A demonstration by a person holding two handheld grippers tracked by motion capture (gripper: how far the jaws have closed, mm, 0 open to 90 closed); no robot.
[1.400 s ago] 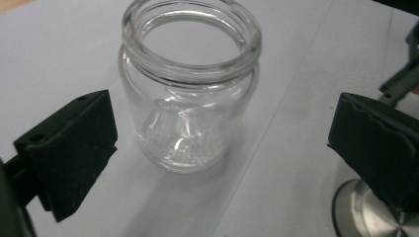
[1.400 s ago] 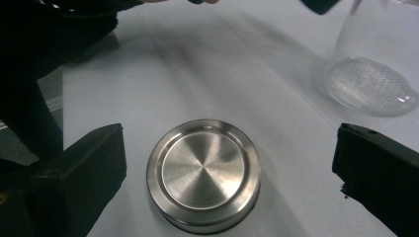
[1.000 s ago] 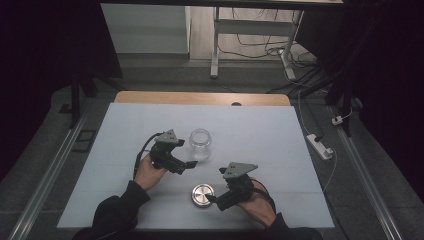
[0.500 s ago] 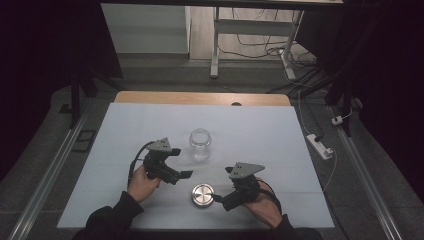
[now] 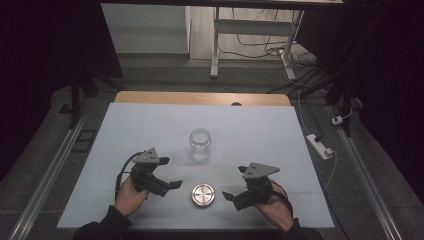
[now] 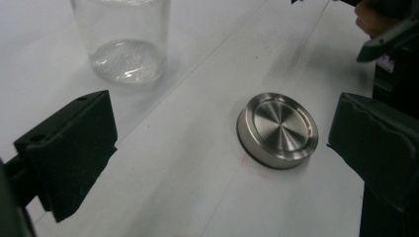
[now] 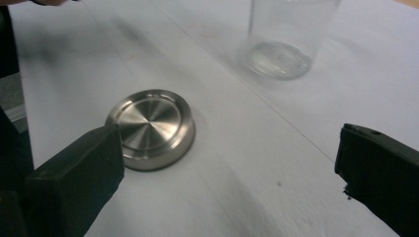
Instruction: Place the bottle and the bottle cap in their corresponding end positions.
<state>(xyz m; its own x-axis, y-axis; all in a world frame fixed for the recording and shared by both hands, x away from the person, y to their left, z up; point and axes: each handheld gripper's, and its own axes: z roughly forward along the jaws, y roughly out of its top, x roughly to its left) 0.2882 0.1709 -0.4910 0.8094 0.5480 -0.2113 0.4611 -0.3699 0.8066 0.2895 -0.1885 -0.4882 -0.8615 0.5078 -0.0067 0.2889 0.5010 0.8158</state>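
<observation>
A round steel lid (image 5: 203,195) lies flat on the white table top, also seen as lid (image 6: 277,129) and lid (image 7: 152,127). A clear glass jar (image 5: 199,145) stands upright and uncapped behind it, its base showing as jar (image 6: 126,54) and jar (image 7: 280,54). My left gripper (image 5: 169,186) is open just left of the lid, jaws wide apart and empty. My right gripper (image 5: 231,198) is open just right of the lid, with nothing between its jaws. Both point inward at the lid.
The white table (image 5: 150,125) has a wooden strip (image 5: 200,98) along its far edge. A white power strip (image 5: 320,146) lies on the floor at the right. A metal stand (image 5: 216,45) and cables sit beyond the table.
Both hands have drawn back toward the near edge. The left gripper came away from beside the jar and now sits level with the lid. Both jaws stay open.
</observation>
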